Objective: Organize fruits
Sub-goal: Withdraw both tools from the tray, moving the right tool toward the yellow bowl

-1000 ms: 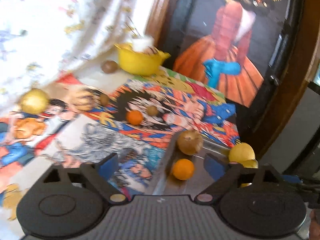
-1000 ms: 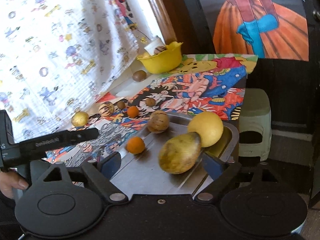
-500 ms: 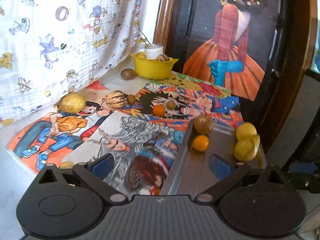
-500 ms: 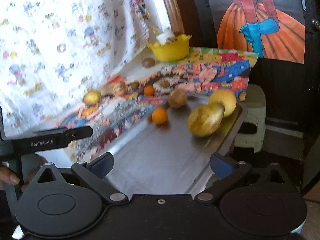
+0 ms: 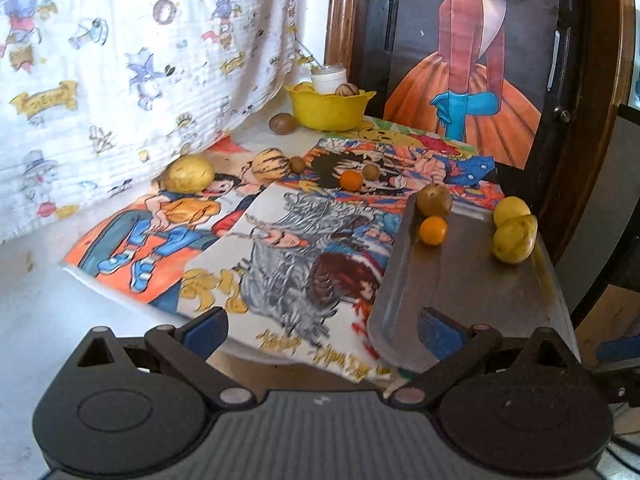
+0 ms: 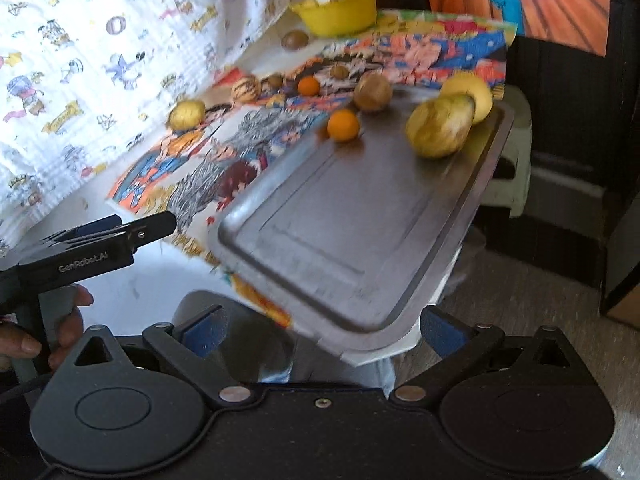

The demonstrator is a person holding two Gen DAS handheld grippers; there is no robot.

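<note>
A steel tray [image 5: 460, 288] [image 6: 352, 232] lies at the table's right edge. On its far end sit a small orange [image 5: 433, 230] [image 6: 343, 125], a brown round fruit [image 5: 434, 200] [image 6: 373, 92] and two yellow fruits [image 5: 514, 236] [image 6: 440, 126]. Loose on the poster are another orange [image 5: 351, 180], a striped melon [image 5: 269, 164], a yellow fruit [image 5: 190, 173] and small brown fruits. My left gripper [image 5: 320, 328] is open and empty, near the table's front edge. My right gripper [image 6: 320, 328] is open and empty, just short of the tray's near end.
A yellow bowl [image 5: 328, 110] [image 6: 338, 16] with fruit and a white jar stands at the back by a patterned curtain [image 5: 120, 60]. A brown fruit [image 5: 283, 123] lies beside it. A green stool [image 6: 512, 152] stands right of the table. The left gripper's body [image 6: 88, 248] shows at left.
Both grippers have pulled back from the tray and table, so more of the tray and poster shows. The fruits have not moved. Both stay open and empty.
</note>
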